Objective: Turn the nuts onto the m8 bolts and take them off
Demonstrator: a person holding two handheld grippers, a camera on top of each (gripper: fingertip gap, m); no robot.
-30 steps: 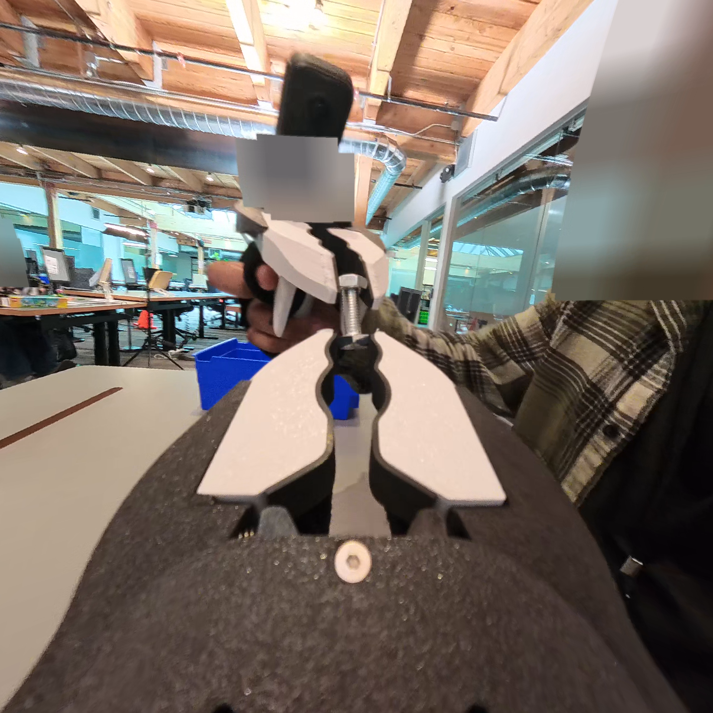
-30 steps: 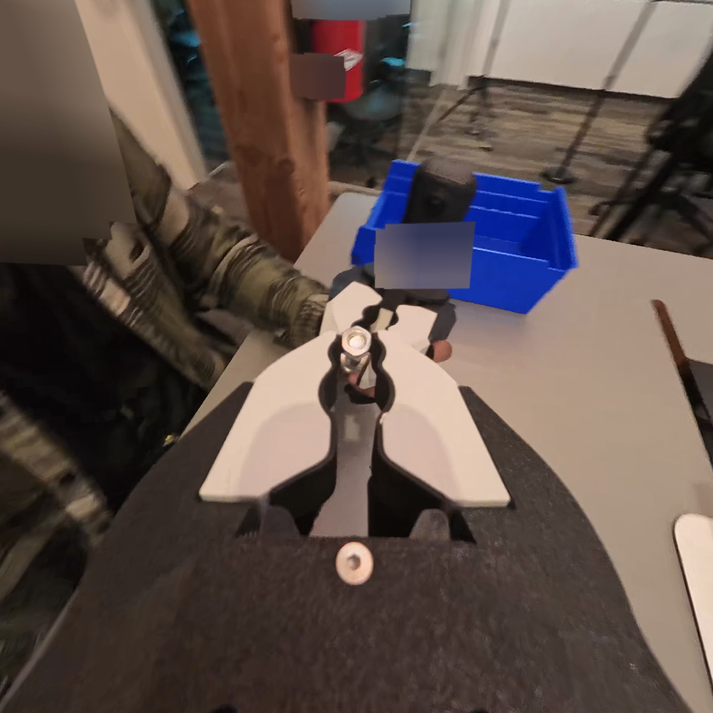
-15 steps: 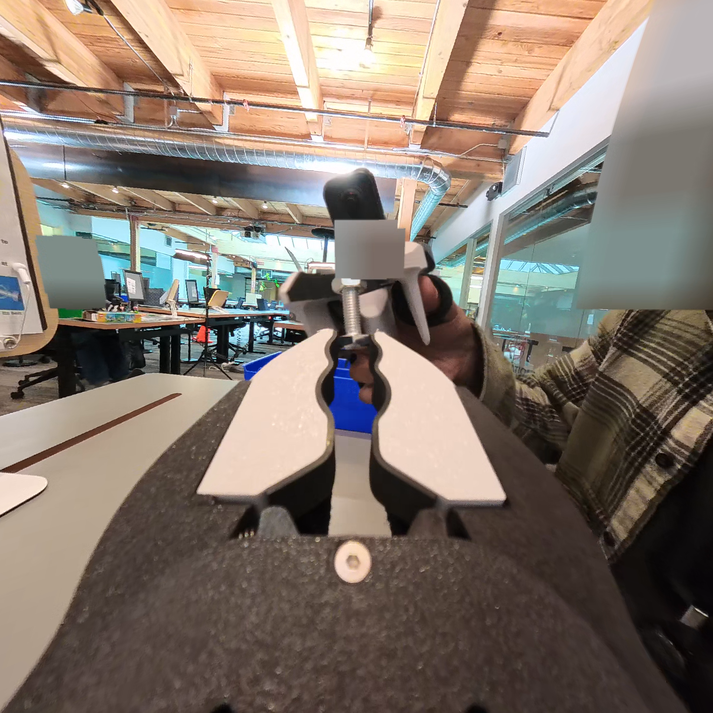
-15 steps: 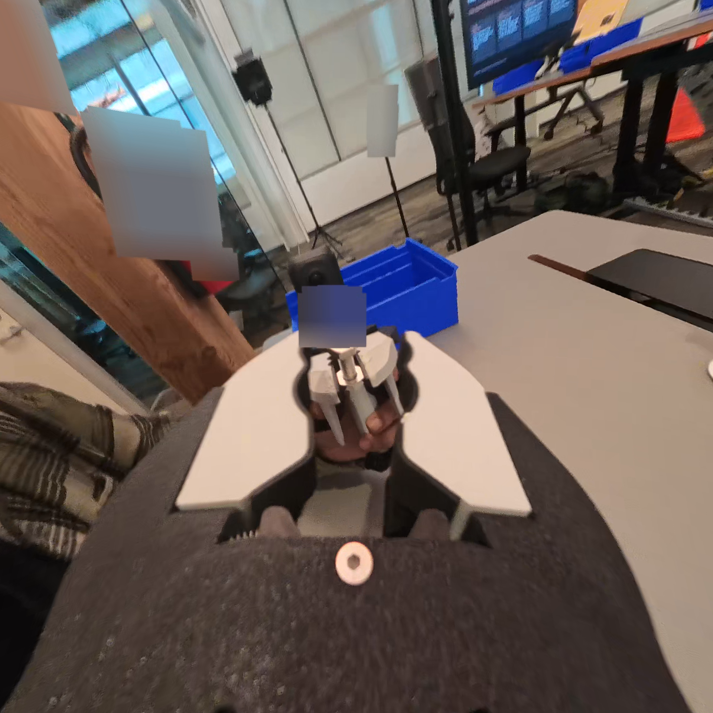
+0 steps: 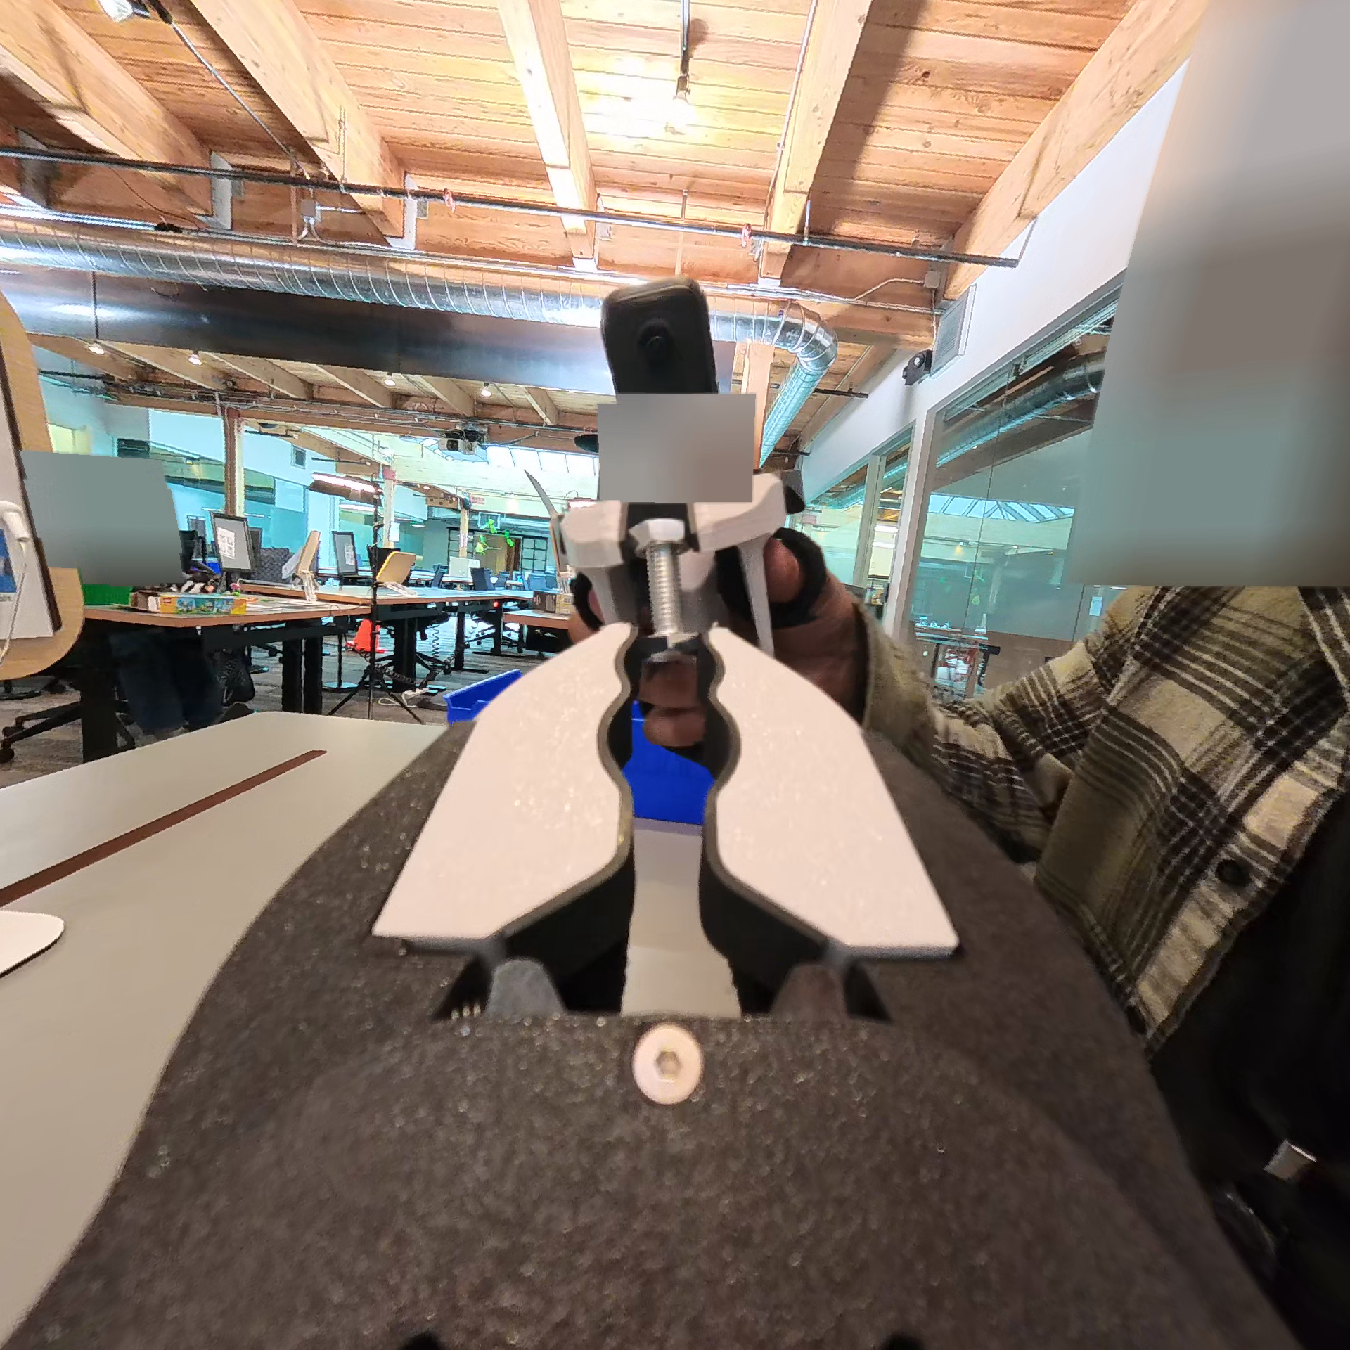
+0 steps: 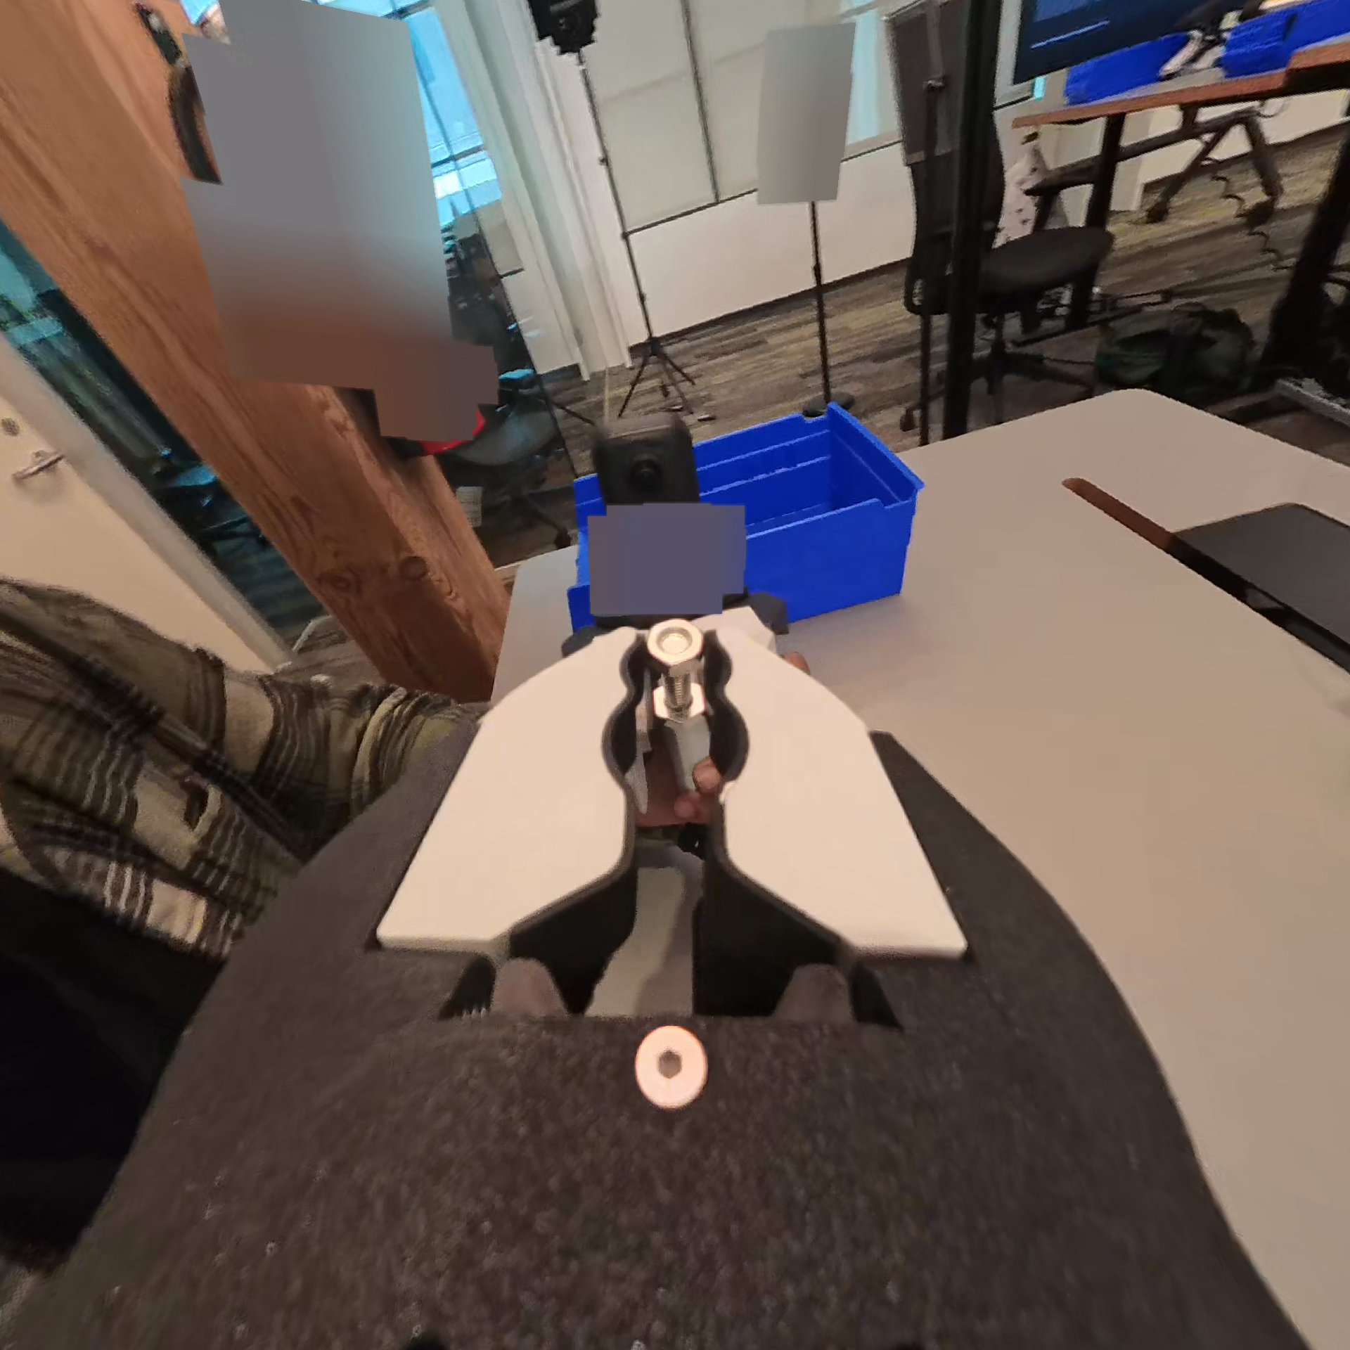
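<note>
A silver bolt (image 5: 663, 584) is held in the air between my two grippers, above the grey table (image 6: 1023, 730). My left gripper (image 5: 668, 646) is shut on the silver nut (image 5: 668, 644) at the bolt's lower end. In the left wrist view my right gripper (image 5: 661, 529) faces me and grips the bolt's upper end. In the right wrist view my right gripper (image 6: 676, 646) is shut on the bolt's hex head (image 6: 676, 641). The nut (image 6: 679, 705) shows just beyond it, in the left gripper's white fingers (image 6: 690, 745).
A blue bin (image 6: 825, 555) stands on the table behind the grippers. A black flat pad (image 6: 1278, 562) lies at the right edge. A white flat thing (image 5: 22, 942) lies at the left. A person's plaid sleeve (image 5: 1096, 767) is close on the right. Less than 4 cm separates the two grippers' tips.
My right gripper was shut on the bolt, then opened and drew back from it, and has shut on its head once more. My left gripper kept its hold on the nut throughout.
</note>
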